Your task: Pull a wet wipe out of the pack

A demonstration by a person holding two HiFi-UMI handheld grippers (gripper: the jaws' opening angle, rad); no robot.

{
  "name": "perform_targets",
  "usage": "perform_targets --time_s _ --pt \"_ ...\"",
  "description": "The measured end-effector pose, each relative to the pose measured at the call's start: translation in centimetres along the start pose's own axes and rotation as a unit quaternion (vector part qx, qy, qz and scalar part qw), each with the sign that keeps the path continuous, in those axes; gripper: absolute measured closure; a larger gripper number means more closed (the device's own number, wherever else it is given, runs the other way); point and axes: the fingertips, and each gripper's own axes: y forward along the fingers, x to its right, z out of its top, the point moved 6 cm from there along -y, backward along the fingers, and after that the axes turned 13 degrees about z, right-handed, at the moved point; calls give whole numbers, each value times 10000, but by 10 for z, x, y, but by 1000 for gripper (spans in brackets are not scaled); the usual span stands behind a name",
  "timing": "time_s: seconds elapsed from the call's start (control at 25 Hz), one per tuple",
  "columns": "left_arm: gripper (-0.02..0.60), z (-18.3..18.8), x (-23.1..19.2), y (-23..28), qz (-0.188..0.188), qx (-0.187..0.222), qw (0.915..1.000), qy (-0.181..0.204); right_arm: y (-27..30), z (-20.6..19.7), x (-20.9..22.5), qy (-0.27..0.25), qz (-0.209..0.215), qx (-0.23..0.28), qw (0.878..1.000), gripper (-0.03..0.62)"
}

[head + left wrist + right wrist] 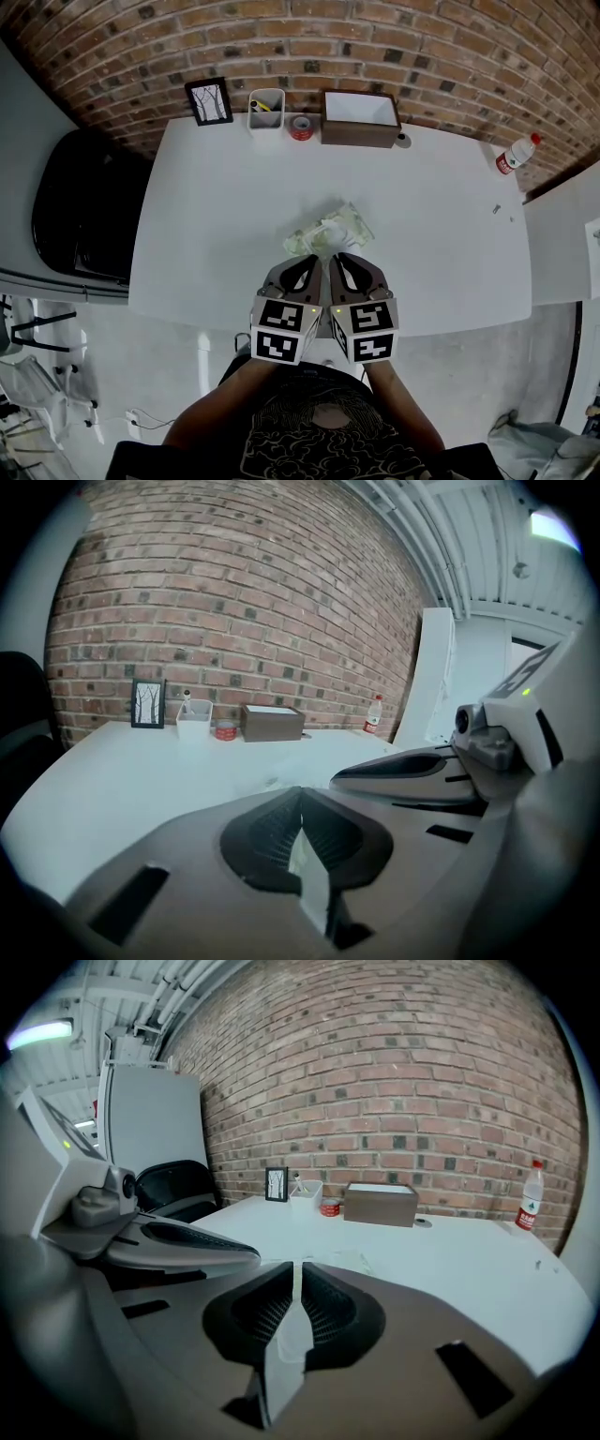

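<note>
White table, wipe pack mid-table just beyond both tips, long axis running near-left to far-right. Left gripper & right gripper sit side by side, jaws pressed together, nothing in them. I'd call this pre-grab: next I open one, pinch the pale wipe at the pack's middle, other pins the pack.

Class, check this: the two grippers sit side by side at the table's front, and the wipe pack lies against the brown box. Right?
No. The head view shows the wipe pack mid-table, just beyond the left gripper and right gripper, well apart from the brown box at the back.
</note>
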Motion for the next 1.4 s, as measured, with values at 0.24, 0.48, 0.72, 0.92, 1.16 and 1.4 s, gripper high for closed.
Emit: perform_targets --time_s 0.24,0.48,0.72,0.92,1.16,1.4 --pt "569 3 -6 11 -42 -11 10000 -23 12 0 10 27 -202 -87 9998 572" --pt "569 3 -13 20 -78 -104 9999 7 26 0 14 101 -269 -195 9994 566" --pt "569 3 -21 28 -85 -151 9998 -3 37 -3 19 106 -329 -317 9989 522" --pt "569 3 -21 34 -163 -195 9997 17 43 -6 24 103 -427 -452 9980 520" --pt "569 3 -23 39 -234 -238 9994 34 48 -7 29 63 -549 -520 9971 520" --pt "569 2 -22 39 -287 -275 9992 40 46 -7 32 103 -548 -506 9972 535"
